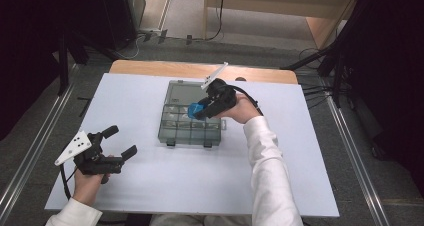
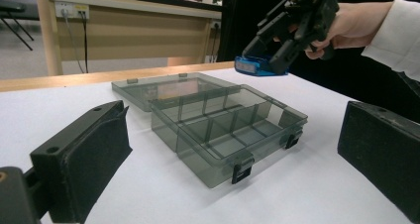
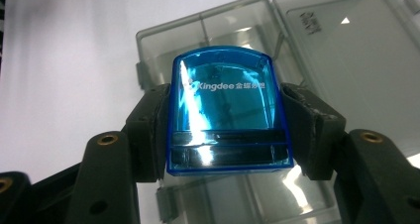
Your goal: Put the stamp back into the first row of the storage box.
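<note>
The desk (image 1: pixel 150 186) is covered by a flat, matte, pale sheet with straight edges; a strip of bare wood (image 1: pixel 150 66) is exposed along the far side. Broad open surface is noted to the left, to the right and on the near side of the box, and the sheet's edges lie well apart from it on all sides.

The compartment box (image 1: pixel 192 128) is rectangular, of smoky grey translucent plastic, smooth and glossy, and divided by thin upright walls into small cells. Its lid (image 1: pixel 185 92) is laid open flat behind it on two hinges. Two dark latches (image 2: pixel 241 173) are seen on the near wall.

The left gripper (image 1: pixel 117 141) is of black hard plastic with a grey three-cornered plate on top. It is held low over the near left part of the desk, well apart from the box. Its jaws are spread wide, with nothing between them; the pads look rough and foam-like in the left gripper view.

The right gripper (image 1: pixel 200 111) is held above the box. Its jaws are clamped on the two sides of the blue case (image 3: pixel 227 110).

The blue case is small, of clear glossy blue plastic, with a rounded top edge, a straight lower edge and white lettering on its face. It is carried clear of the cells, above the box's right half.
</note>
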Demonstrator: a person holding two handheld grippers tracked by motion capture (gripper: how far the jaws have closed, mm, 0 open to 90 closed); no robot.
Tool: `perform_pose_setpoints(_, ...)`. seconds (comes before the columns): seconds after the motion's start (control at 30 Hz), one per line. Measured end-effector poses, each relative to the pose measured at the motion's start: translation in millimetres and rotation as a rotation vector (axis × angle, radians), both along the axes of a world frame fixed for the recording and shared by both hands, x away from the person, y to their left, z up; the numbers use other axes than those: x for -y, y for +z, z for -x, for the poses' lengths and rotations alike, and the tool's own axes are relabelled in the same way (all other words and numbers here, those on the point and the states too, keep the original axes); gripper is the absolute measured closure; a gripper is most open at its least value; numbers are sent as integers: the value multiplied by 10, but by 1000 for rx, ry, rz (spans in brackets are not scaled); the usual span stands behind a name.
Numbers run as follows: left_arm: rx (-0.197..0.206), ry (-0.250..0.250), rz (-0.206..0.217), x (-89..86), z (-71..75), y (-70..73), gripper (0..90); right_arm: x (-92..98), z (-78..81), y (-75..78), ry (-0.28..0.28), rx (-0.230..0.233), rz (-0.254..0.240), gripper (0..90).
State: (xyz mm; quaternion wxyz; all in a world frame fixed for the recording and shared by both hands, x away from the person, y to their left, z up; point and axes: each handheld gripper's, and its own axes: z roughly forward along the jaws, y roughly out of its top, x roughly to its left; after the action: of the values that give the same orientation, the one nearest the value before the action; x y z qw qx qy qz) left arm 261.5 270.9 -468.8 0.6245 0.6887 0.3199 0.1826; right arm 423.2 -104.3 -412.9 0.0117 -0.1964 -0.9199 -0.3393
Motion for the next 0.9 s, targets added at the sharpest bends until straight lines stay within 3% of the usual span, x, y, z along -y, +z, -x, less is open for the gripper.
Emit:
perform_pose_setpoints(0.23, -2, -3, 5, -5, 2, 0, 0, -100, -159, -90, 13, 10, 35, 421)
perform_pose_setpoints(0.33, -4, -6, 7, -5, 0, -1, 0, -122, -246, -194, 11, 48, 54, 421)
perform_pose_setpoints(0.4, -5, -7, 8, -5, 1, 0, 0, -126, -268, -248, 3, 49, 70, 421)
perform_pose_setpoints(0.7, -11, -15, 16, -8, -1, -4, 0, -178, -336, -388, 31, 53, 69, 413)
perform_pose_setpoints(0.73, -15, -14, 20, -11, -3, -7, 0, -174, -327, -392, 34, 34, 66, 373)
perform_pose_setpoints(0.8, -16, -11, 20, -17, -5, -8, 0, -173, -317, -395, 34, 55, 51, 218)
perform_pose_setpoints(0.83, -16, -11, 20, -17, -5, -8, 0, -173, -317, -395, 34, 55, 51, 218)
perform_pose_setpoints(0.9, -17, -10, 26, -21, -7, -10, 0, -175, -275, -381, 44, 108, 72, 148)
